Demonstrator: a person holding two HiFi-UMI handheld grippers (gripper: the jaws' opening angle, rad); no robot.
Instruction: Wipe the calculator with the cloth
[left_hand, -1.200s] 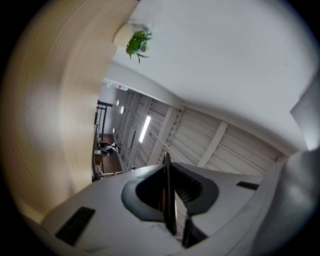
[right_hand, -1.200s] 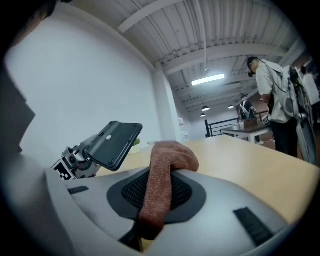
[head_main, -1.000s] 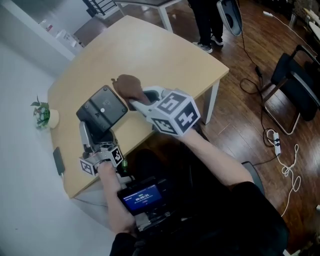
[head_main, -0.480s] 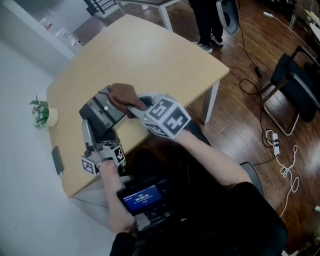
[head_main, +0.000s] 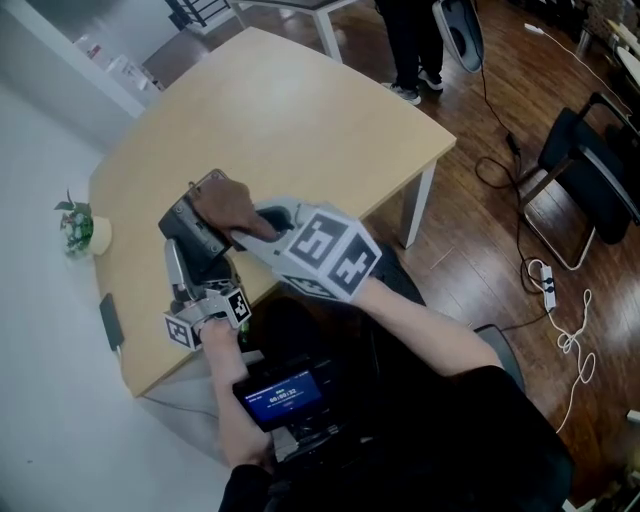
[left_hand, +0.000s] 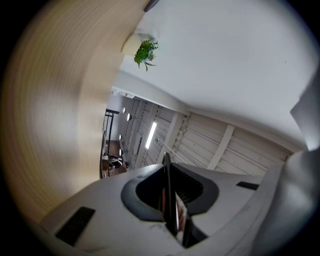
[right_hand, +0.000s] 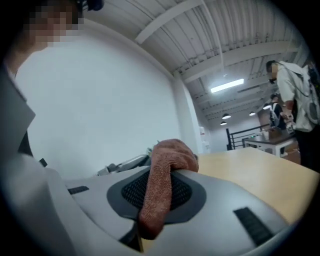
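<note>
The dark calculator (head_main: 192, 240) stands tilted up off the wooden table (head_main: 300, 110) at its near left. My left gripper (head_main: 200, 268) holds it by the lower edge; in the left gripper view the thin dark plate of the calculator (left_hand: 167, 187) sits clamped in the left gripper (left_hand: 169, 200), whose jaws have just closed a little further on it. A brown cloth (head_main: 225, 205) lies against the calculator's upper face, with my right gripper (head_main: 245, 228) shut on it. In the right gripper view the cloth (right_hand: 167, 155) hangs over the right gripper (right_hand: 160, 200).
A small potted plant (head_main: 78, 228) stands at the table's left edge, and a flat dark object (head_main: 108, 320) lies nearer the front. A person (head_main: 410, 40) stands beyond the table. Black chairs (head_main: 590, 170) and cables (head_main: 560, 300) are on the wooden floor at right.
My right gripper has carried the cloth leftward, from the calculator's right side onto its face. The left gripper and the calculator have stayed almost still.
</note>
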